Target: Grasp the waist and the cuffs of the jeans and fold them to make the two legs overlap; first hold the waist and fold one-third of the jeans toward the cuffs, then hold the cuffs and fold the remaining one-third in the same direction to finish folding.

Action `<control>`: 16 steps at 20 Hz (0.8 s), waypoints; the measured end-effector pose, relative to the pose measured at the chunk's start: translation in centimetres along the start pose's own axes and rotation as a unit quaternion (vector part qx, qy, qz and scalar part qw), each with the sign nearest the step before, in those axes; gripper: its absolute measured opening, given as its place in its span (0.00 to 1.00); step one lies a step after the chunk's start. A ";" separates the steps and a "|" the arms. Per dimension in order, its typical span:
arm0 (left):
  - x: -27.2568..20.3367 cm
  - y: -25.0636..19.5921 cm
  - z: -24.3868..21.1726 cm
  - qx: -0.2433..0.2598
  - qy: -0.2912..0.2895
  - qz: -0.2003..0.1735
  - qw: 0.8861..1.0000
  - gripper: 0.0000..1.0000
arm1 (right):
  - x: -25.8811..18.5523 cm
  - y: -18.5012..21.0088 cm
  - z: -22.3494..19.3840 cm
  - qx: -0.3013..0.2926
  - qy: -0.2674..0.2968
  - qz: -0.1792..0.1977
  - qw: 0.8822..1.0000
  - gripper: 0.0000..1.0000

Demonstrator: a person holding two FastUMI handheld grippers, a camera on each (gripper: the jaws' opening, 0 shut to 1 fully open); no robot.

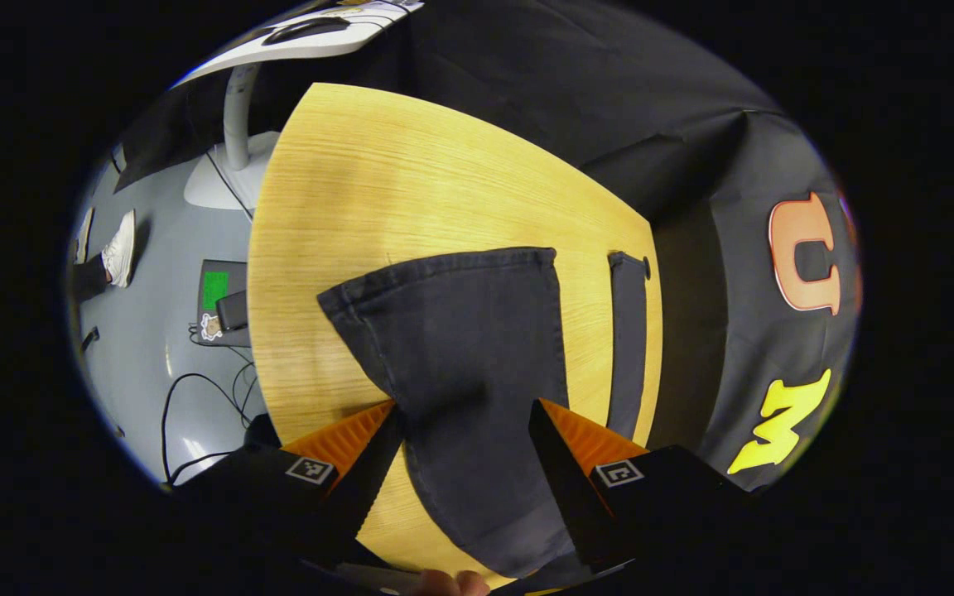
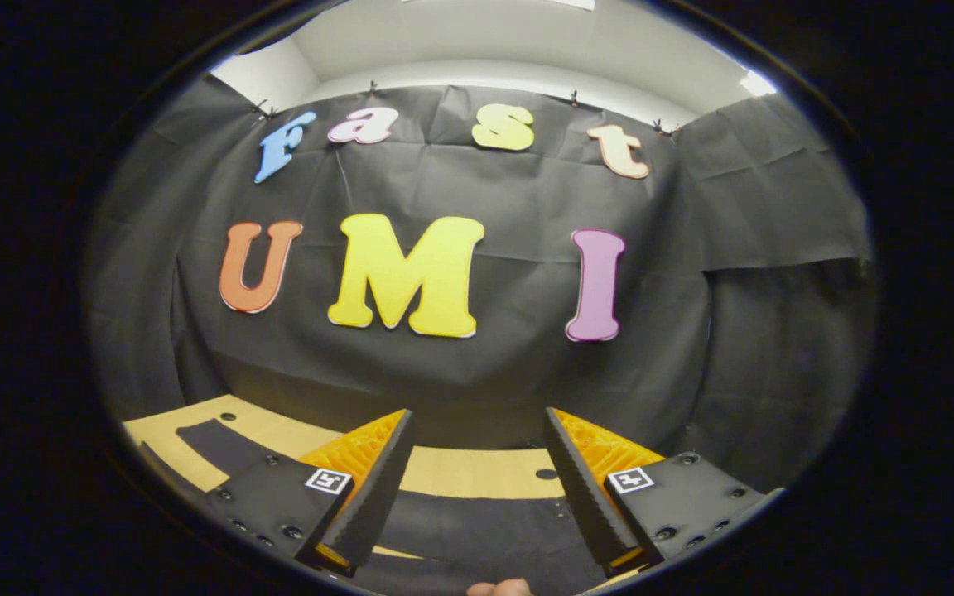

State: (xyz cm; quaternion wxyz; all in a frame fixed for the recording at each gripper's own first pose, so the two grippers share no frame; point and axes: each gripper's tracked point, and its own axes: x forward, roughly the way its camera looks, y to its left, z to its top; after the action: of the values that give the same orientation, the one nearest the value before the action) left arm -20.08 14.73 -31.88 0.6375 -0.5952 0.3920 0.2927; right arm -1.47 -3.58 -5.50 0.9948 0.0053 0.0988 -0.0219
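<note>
On the wooden worktop (image 1: 411,182) the dark jeans (image 1: 464,348) lie spread out, one leg running away from the left gripper (image 1: 464,426) toward its cuff (image 1: 444,269), the other leg (image 1: 628,339) a narrow strip along the far edge. The left gripper hangs above the cloth with its fingers set wide apart, the denim passing beneath the gap, nothing pinched. In the right gripper view, the right gripper (image 2: 477,439) also stands wide open and holds nothing; below it the jeans (image 2: 485,526) lie flat on the worktop (image 2: 469,472), and it points at the black cloth wall (image 2: 444,372). Off the worktop's side, on the grey floor (image 1: 154,331), cables (image 1: 195,397) trail beside a white stand (image 1: 237,116), and a white shoe (image 1: 121,248) shows.
</note>
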 end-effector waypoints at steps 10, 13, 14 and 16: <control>0.9 1.8 0.2 -0.004 0.015 0.000 1.000 0.07 | -2.4 -13.7 -21.2 0.299 0.387 -0.161 0.857 0.99; 1.0 1.8 0.1 -0.016 0.025 -0.004 1.000 0.05 | -4.6 -13.9 -29.2 0.434 0.475 -0.209 0.737 0.99; 0.9 1.7 0.1 -0.025 0.025 -0.006 0.999 0.05 | -5.1 -14.0 -30.3 0.442 0.480 -0.230 0.722 0.98; 0.9 1.6 0.2 -0.035 0.026 -0.006 0.999 0.05 | -6.1 -13.7 -30.9 0.399 0.498 -0.247 0.729 0.98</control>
State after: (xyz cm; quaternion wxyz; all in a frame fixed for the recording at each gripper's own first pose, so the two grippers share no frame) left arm -20.93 15.06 -33.50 0.6082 -0.6267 0.3939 0.2867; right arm -14.08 -16.54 -34.69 0.6689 0.3871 0.5599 -0.2987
